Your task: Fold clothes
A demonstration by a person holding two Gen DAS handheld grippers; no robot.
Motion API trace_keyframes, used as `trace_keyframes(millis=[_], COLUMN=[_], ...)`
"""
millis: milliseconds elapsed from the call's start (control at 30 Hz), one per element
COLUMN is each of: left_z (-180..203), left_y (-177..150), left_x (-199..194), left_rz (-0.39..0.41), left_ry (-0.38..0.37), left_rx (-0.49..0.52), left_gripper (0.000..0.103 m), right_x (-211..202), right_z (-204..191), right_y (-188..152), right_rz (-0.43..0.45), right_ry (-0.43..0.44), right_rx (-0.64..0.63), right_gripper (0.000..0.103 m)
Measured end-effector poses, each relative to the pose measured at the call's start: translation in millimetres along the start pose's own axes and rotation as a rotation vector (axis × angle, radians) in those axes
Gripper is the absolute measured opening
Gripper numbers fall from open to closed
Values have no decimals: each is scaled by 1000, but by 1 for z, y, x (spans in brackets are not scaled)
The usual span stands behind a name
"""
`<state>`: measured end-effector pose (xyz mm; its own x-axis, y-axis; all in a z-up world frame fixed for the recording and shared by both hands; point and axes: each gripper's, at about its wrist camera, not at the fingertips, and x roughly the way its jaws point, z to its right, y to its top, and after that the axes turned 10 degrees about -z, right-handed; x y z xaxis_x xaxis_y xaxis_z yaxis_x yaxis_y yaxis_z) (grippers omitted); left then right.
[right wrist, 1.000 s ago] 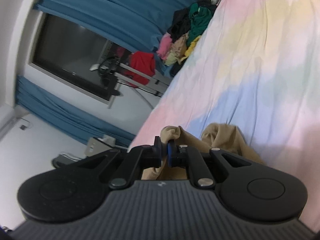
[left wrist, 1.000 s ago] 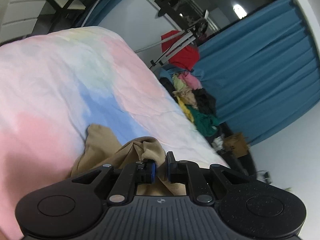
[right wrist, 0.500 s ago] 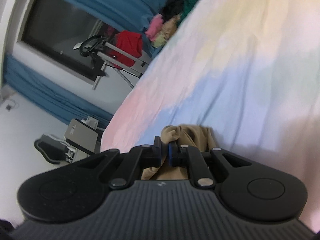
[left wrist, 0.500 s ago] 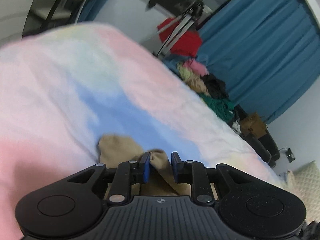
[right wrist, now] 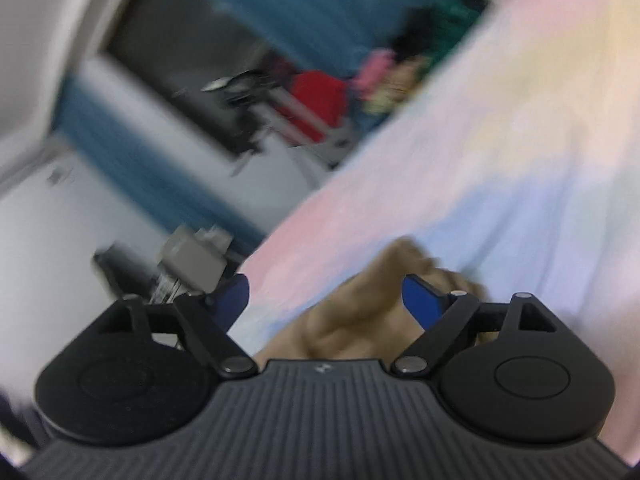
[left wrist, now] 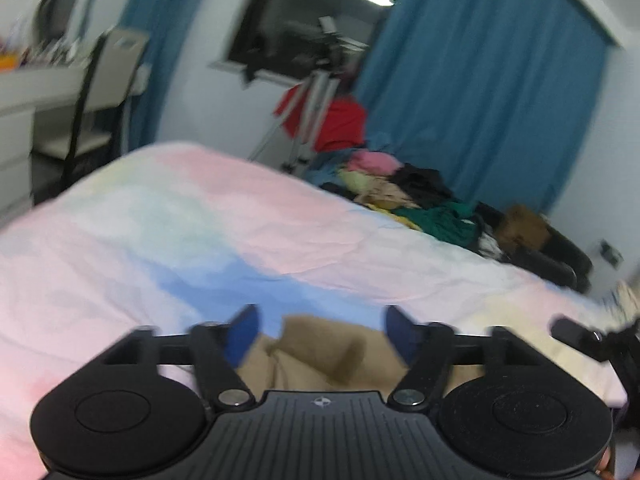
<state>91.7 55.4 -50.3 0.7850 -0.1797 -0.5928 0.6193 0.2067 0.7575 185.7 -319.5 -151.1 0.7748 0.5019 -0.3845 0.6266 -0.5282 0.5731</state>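
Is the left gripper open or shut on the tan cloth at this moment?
Open. The left gripper has its blue pads spread wide apart, and the tan cloth lies between them on the bed cover, unclamped.

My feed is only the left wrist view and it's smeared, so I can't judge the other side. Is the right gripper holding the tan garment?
Observer: No. In the right wrist view the right gripper has its jaws spread wide, and the tan garment lies loose between them on the bedspread.
Operator: Is the cloth flat on that side?
Observer: Not flat. A bunched hump of it rises near the blue pad of the right gripper; blur hides finer detail.
Operator: Anything beyond the bed edge there?
Observer: A grey boxy thing sits on the floor past the edge; I can't tell what it is.
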Motion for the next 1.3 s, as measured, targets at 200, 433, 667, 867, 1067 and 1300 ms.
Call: trace_keyframes(millis=[200, 433, 667, 867, 1067, 1300], left_z=[22, 19, 21, 24, 40, 38], left_y=[-16, -24, -29, -32, -44, -61], left_x=[-6, 39, 59, 40, 0, 9], left_rz=[-45, -207, -230, -199, -173, -225], left_ry=[12, 76, 105, 98, 75, 95], left_rx=[131, 151, 181, 167, 222, 213], left_gripper=[82, 81, 81, 81, 81, 87], right_x=[-1, 41, 68, 49, 6, 5], right_z=[-37, -23, -22, -31, -39, -28], right_y=[-21, -20, -20, -27, -39, -44], right_rz=[-45, -119, -120, -101, -75, -121], right_ry=[-148, -297, -358, -348, -346, -395], right_rx=[-270, -332, -391, -388, -373, -359], right_gripper=[51, 38, 37, 38, 39, 39])
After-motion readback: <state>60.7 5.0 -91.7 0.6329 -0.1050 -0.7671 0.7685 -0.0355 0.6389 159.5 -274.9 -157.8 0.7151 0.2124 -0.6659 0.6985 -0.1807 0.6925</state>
